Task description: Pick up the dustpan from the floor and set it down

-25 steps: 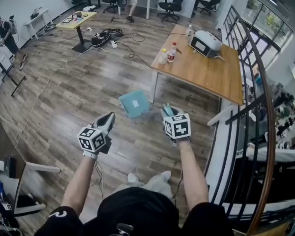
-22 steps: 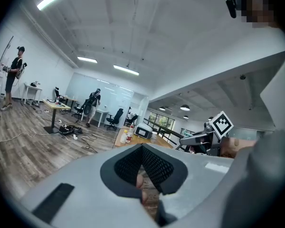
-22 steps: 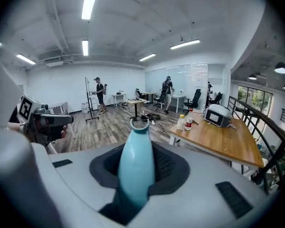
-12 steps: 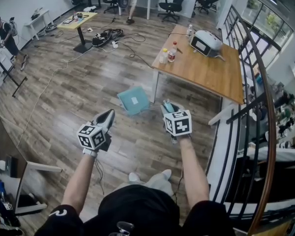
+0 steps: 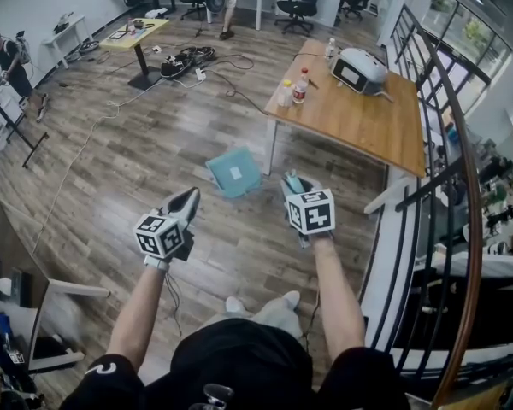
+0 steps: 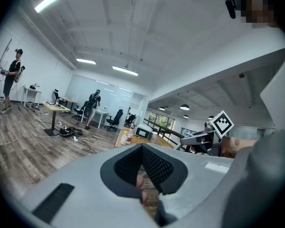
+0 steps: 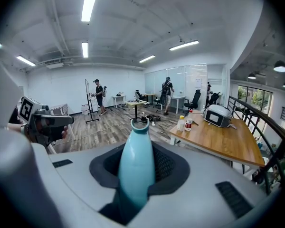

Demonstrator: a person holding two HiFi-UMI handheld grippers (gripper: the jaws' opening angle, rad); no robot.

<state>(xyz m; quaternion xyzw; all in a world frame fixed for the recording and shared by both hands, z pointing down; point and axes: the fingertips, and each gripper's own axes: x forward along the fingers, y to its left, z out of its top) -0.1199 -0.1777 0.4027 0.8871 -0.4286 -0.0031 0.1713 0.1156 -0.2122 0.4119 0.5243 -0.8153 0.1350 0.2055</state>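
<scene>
The dustpan's teal pan (image 5: 234, 172) shows in the head view just left of and beyond my right gripper (image 5: 292, 183). I cannot tell whether it touches the wooden floor. In the right gripper view the teal handle (image 7: 136, 151) runs up between the jaws of the right gripper (image 7: 140, 167), its looped end pointing away. The jaws are shut on it. My left gripper (image 5: 188, 200) is held level to the left, apart from the dustpan. Its fingers meet at the tips with nothing between them in the left gripper view (image 6: 142, 148).
A wooden table (image 5: 368, 126) stands ahead on the right with bottles (image 5: 299, 89) and a white appliance (image 5: 359, 72). A dark railing (image 5: 451, 152) runs along the right. Cables (image 5: 188, 58) lie on the floor further off, near a yellow table (image 5: 135, 34). A person (image 5: 11, 58) stands far left.
Nothing has visibly moved apart from a slight shift of the head view.
</scene>
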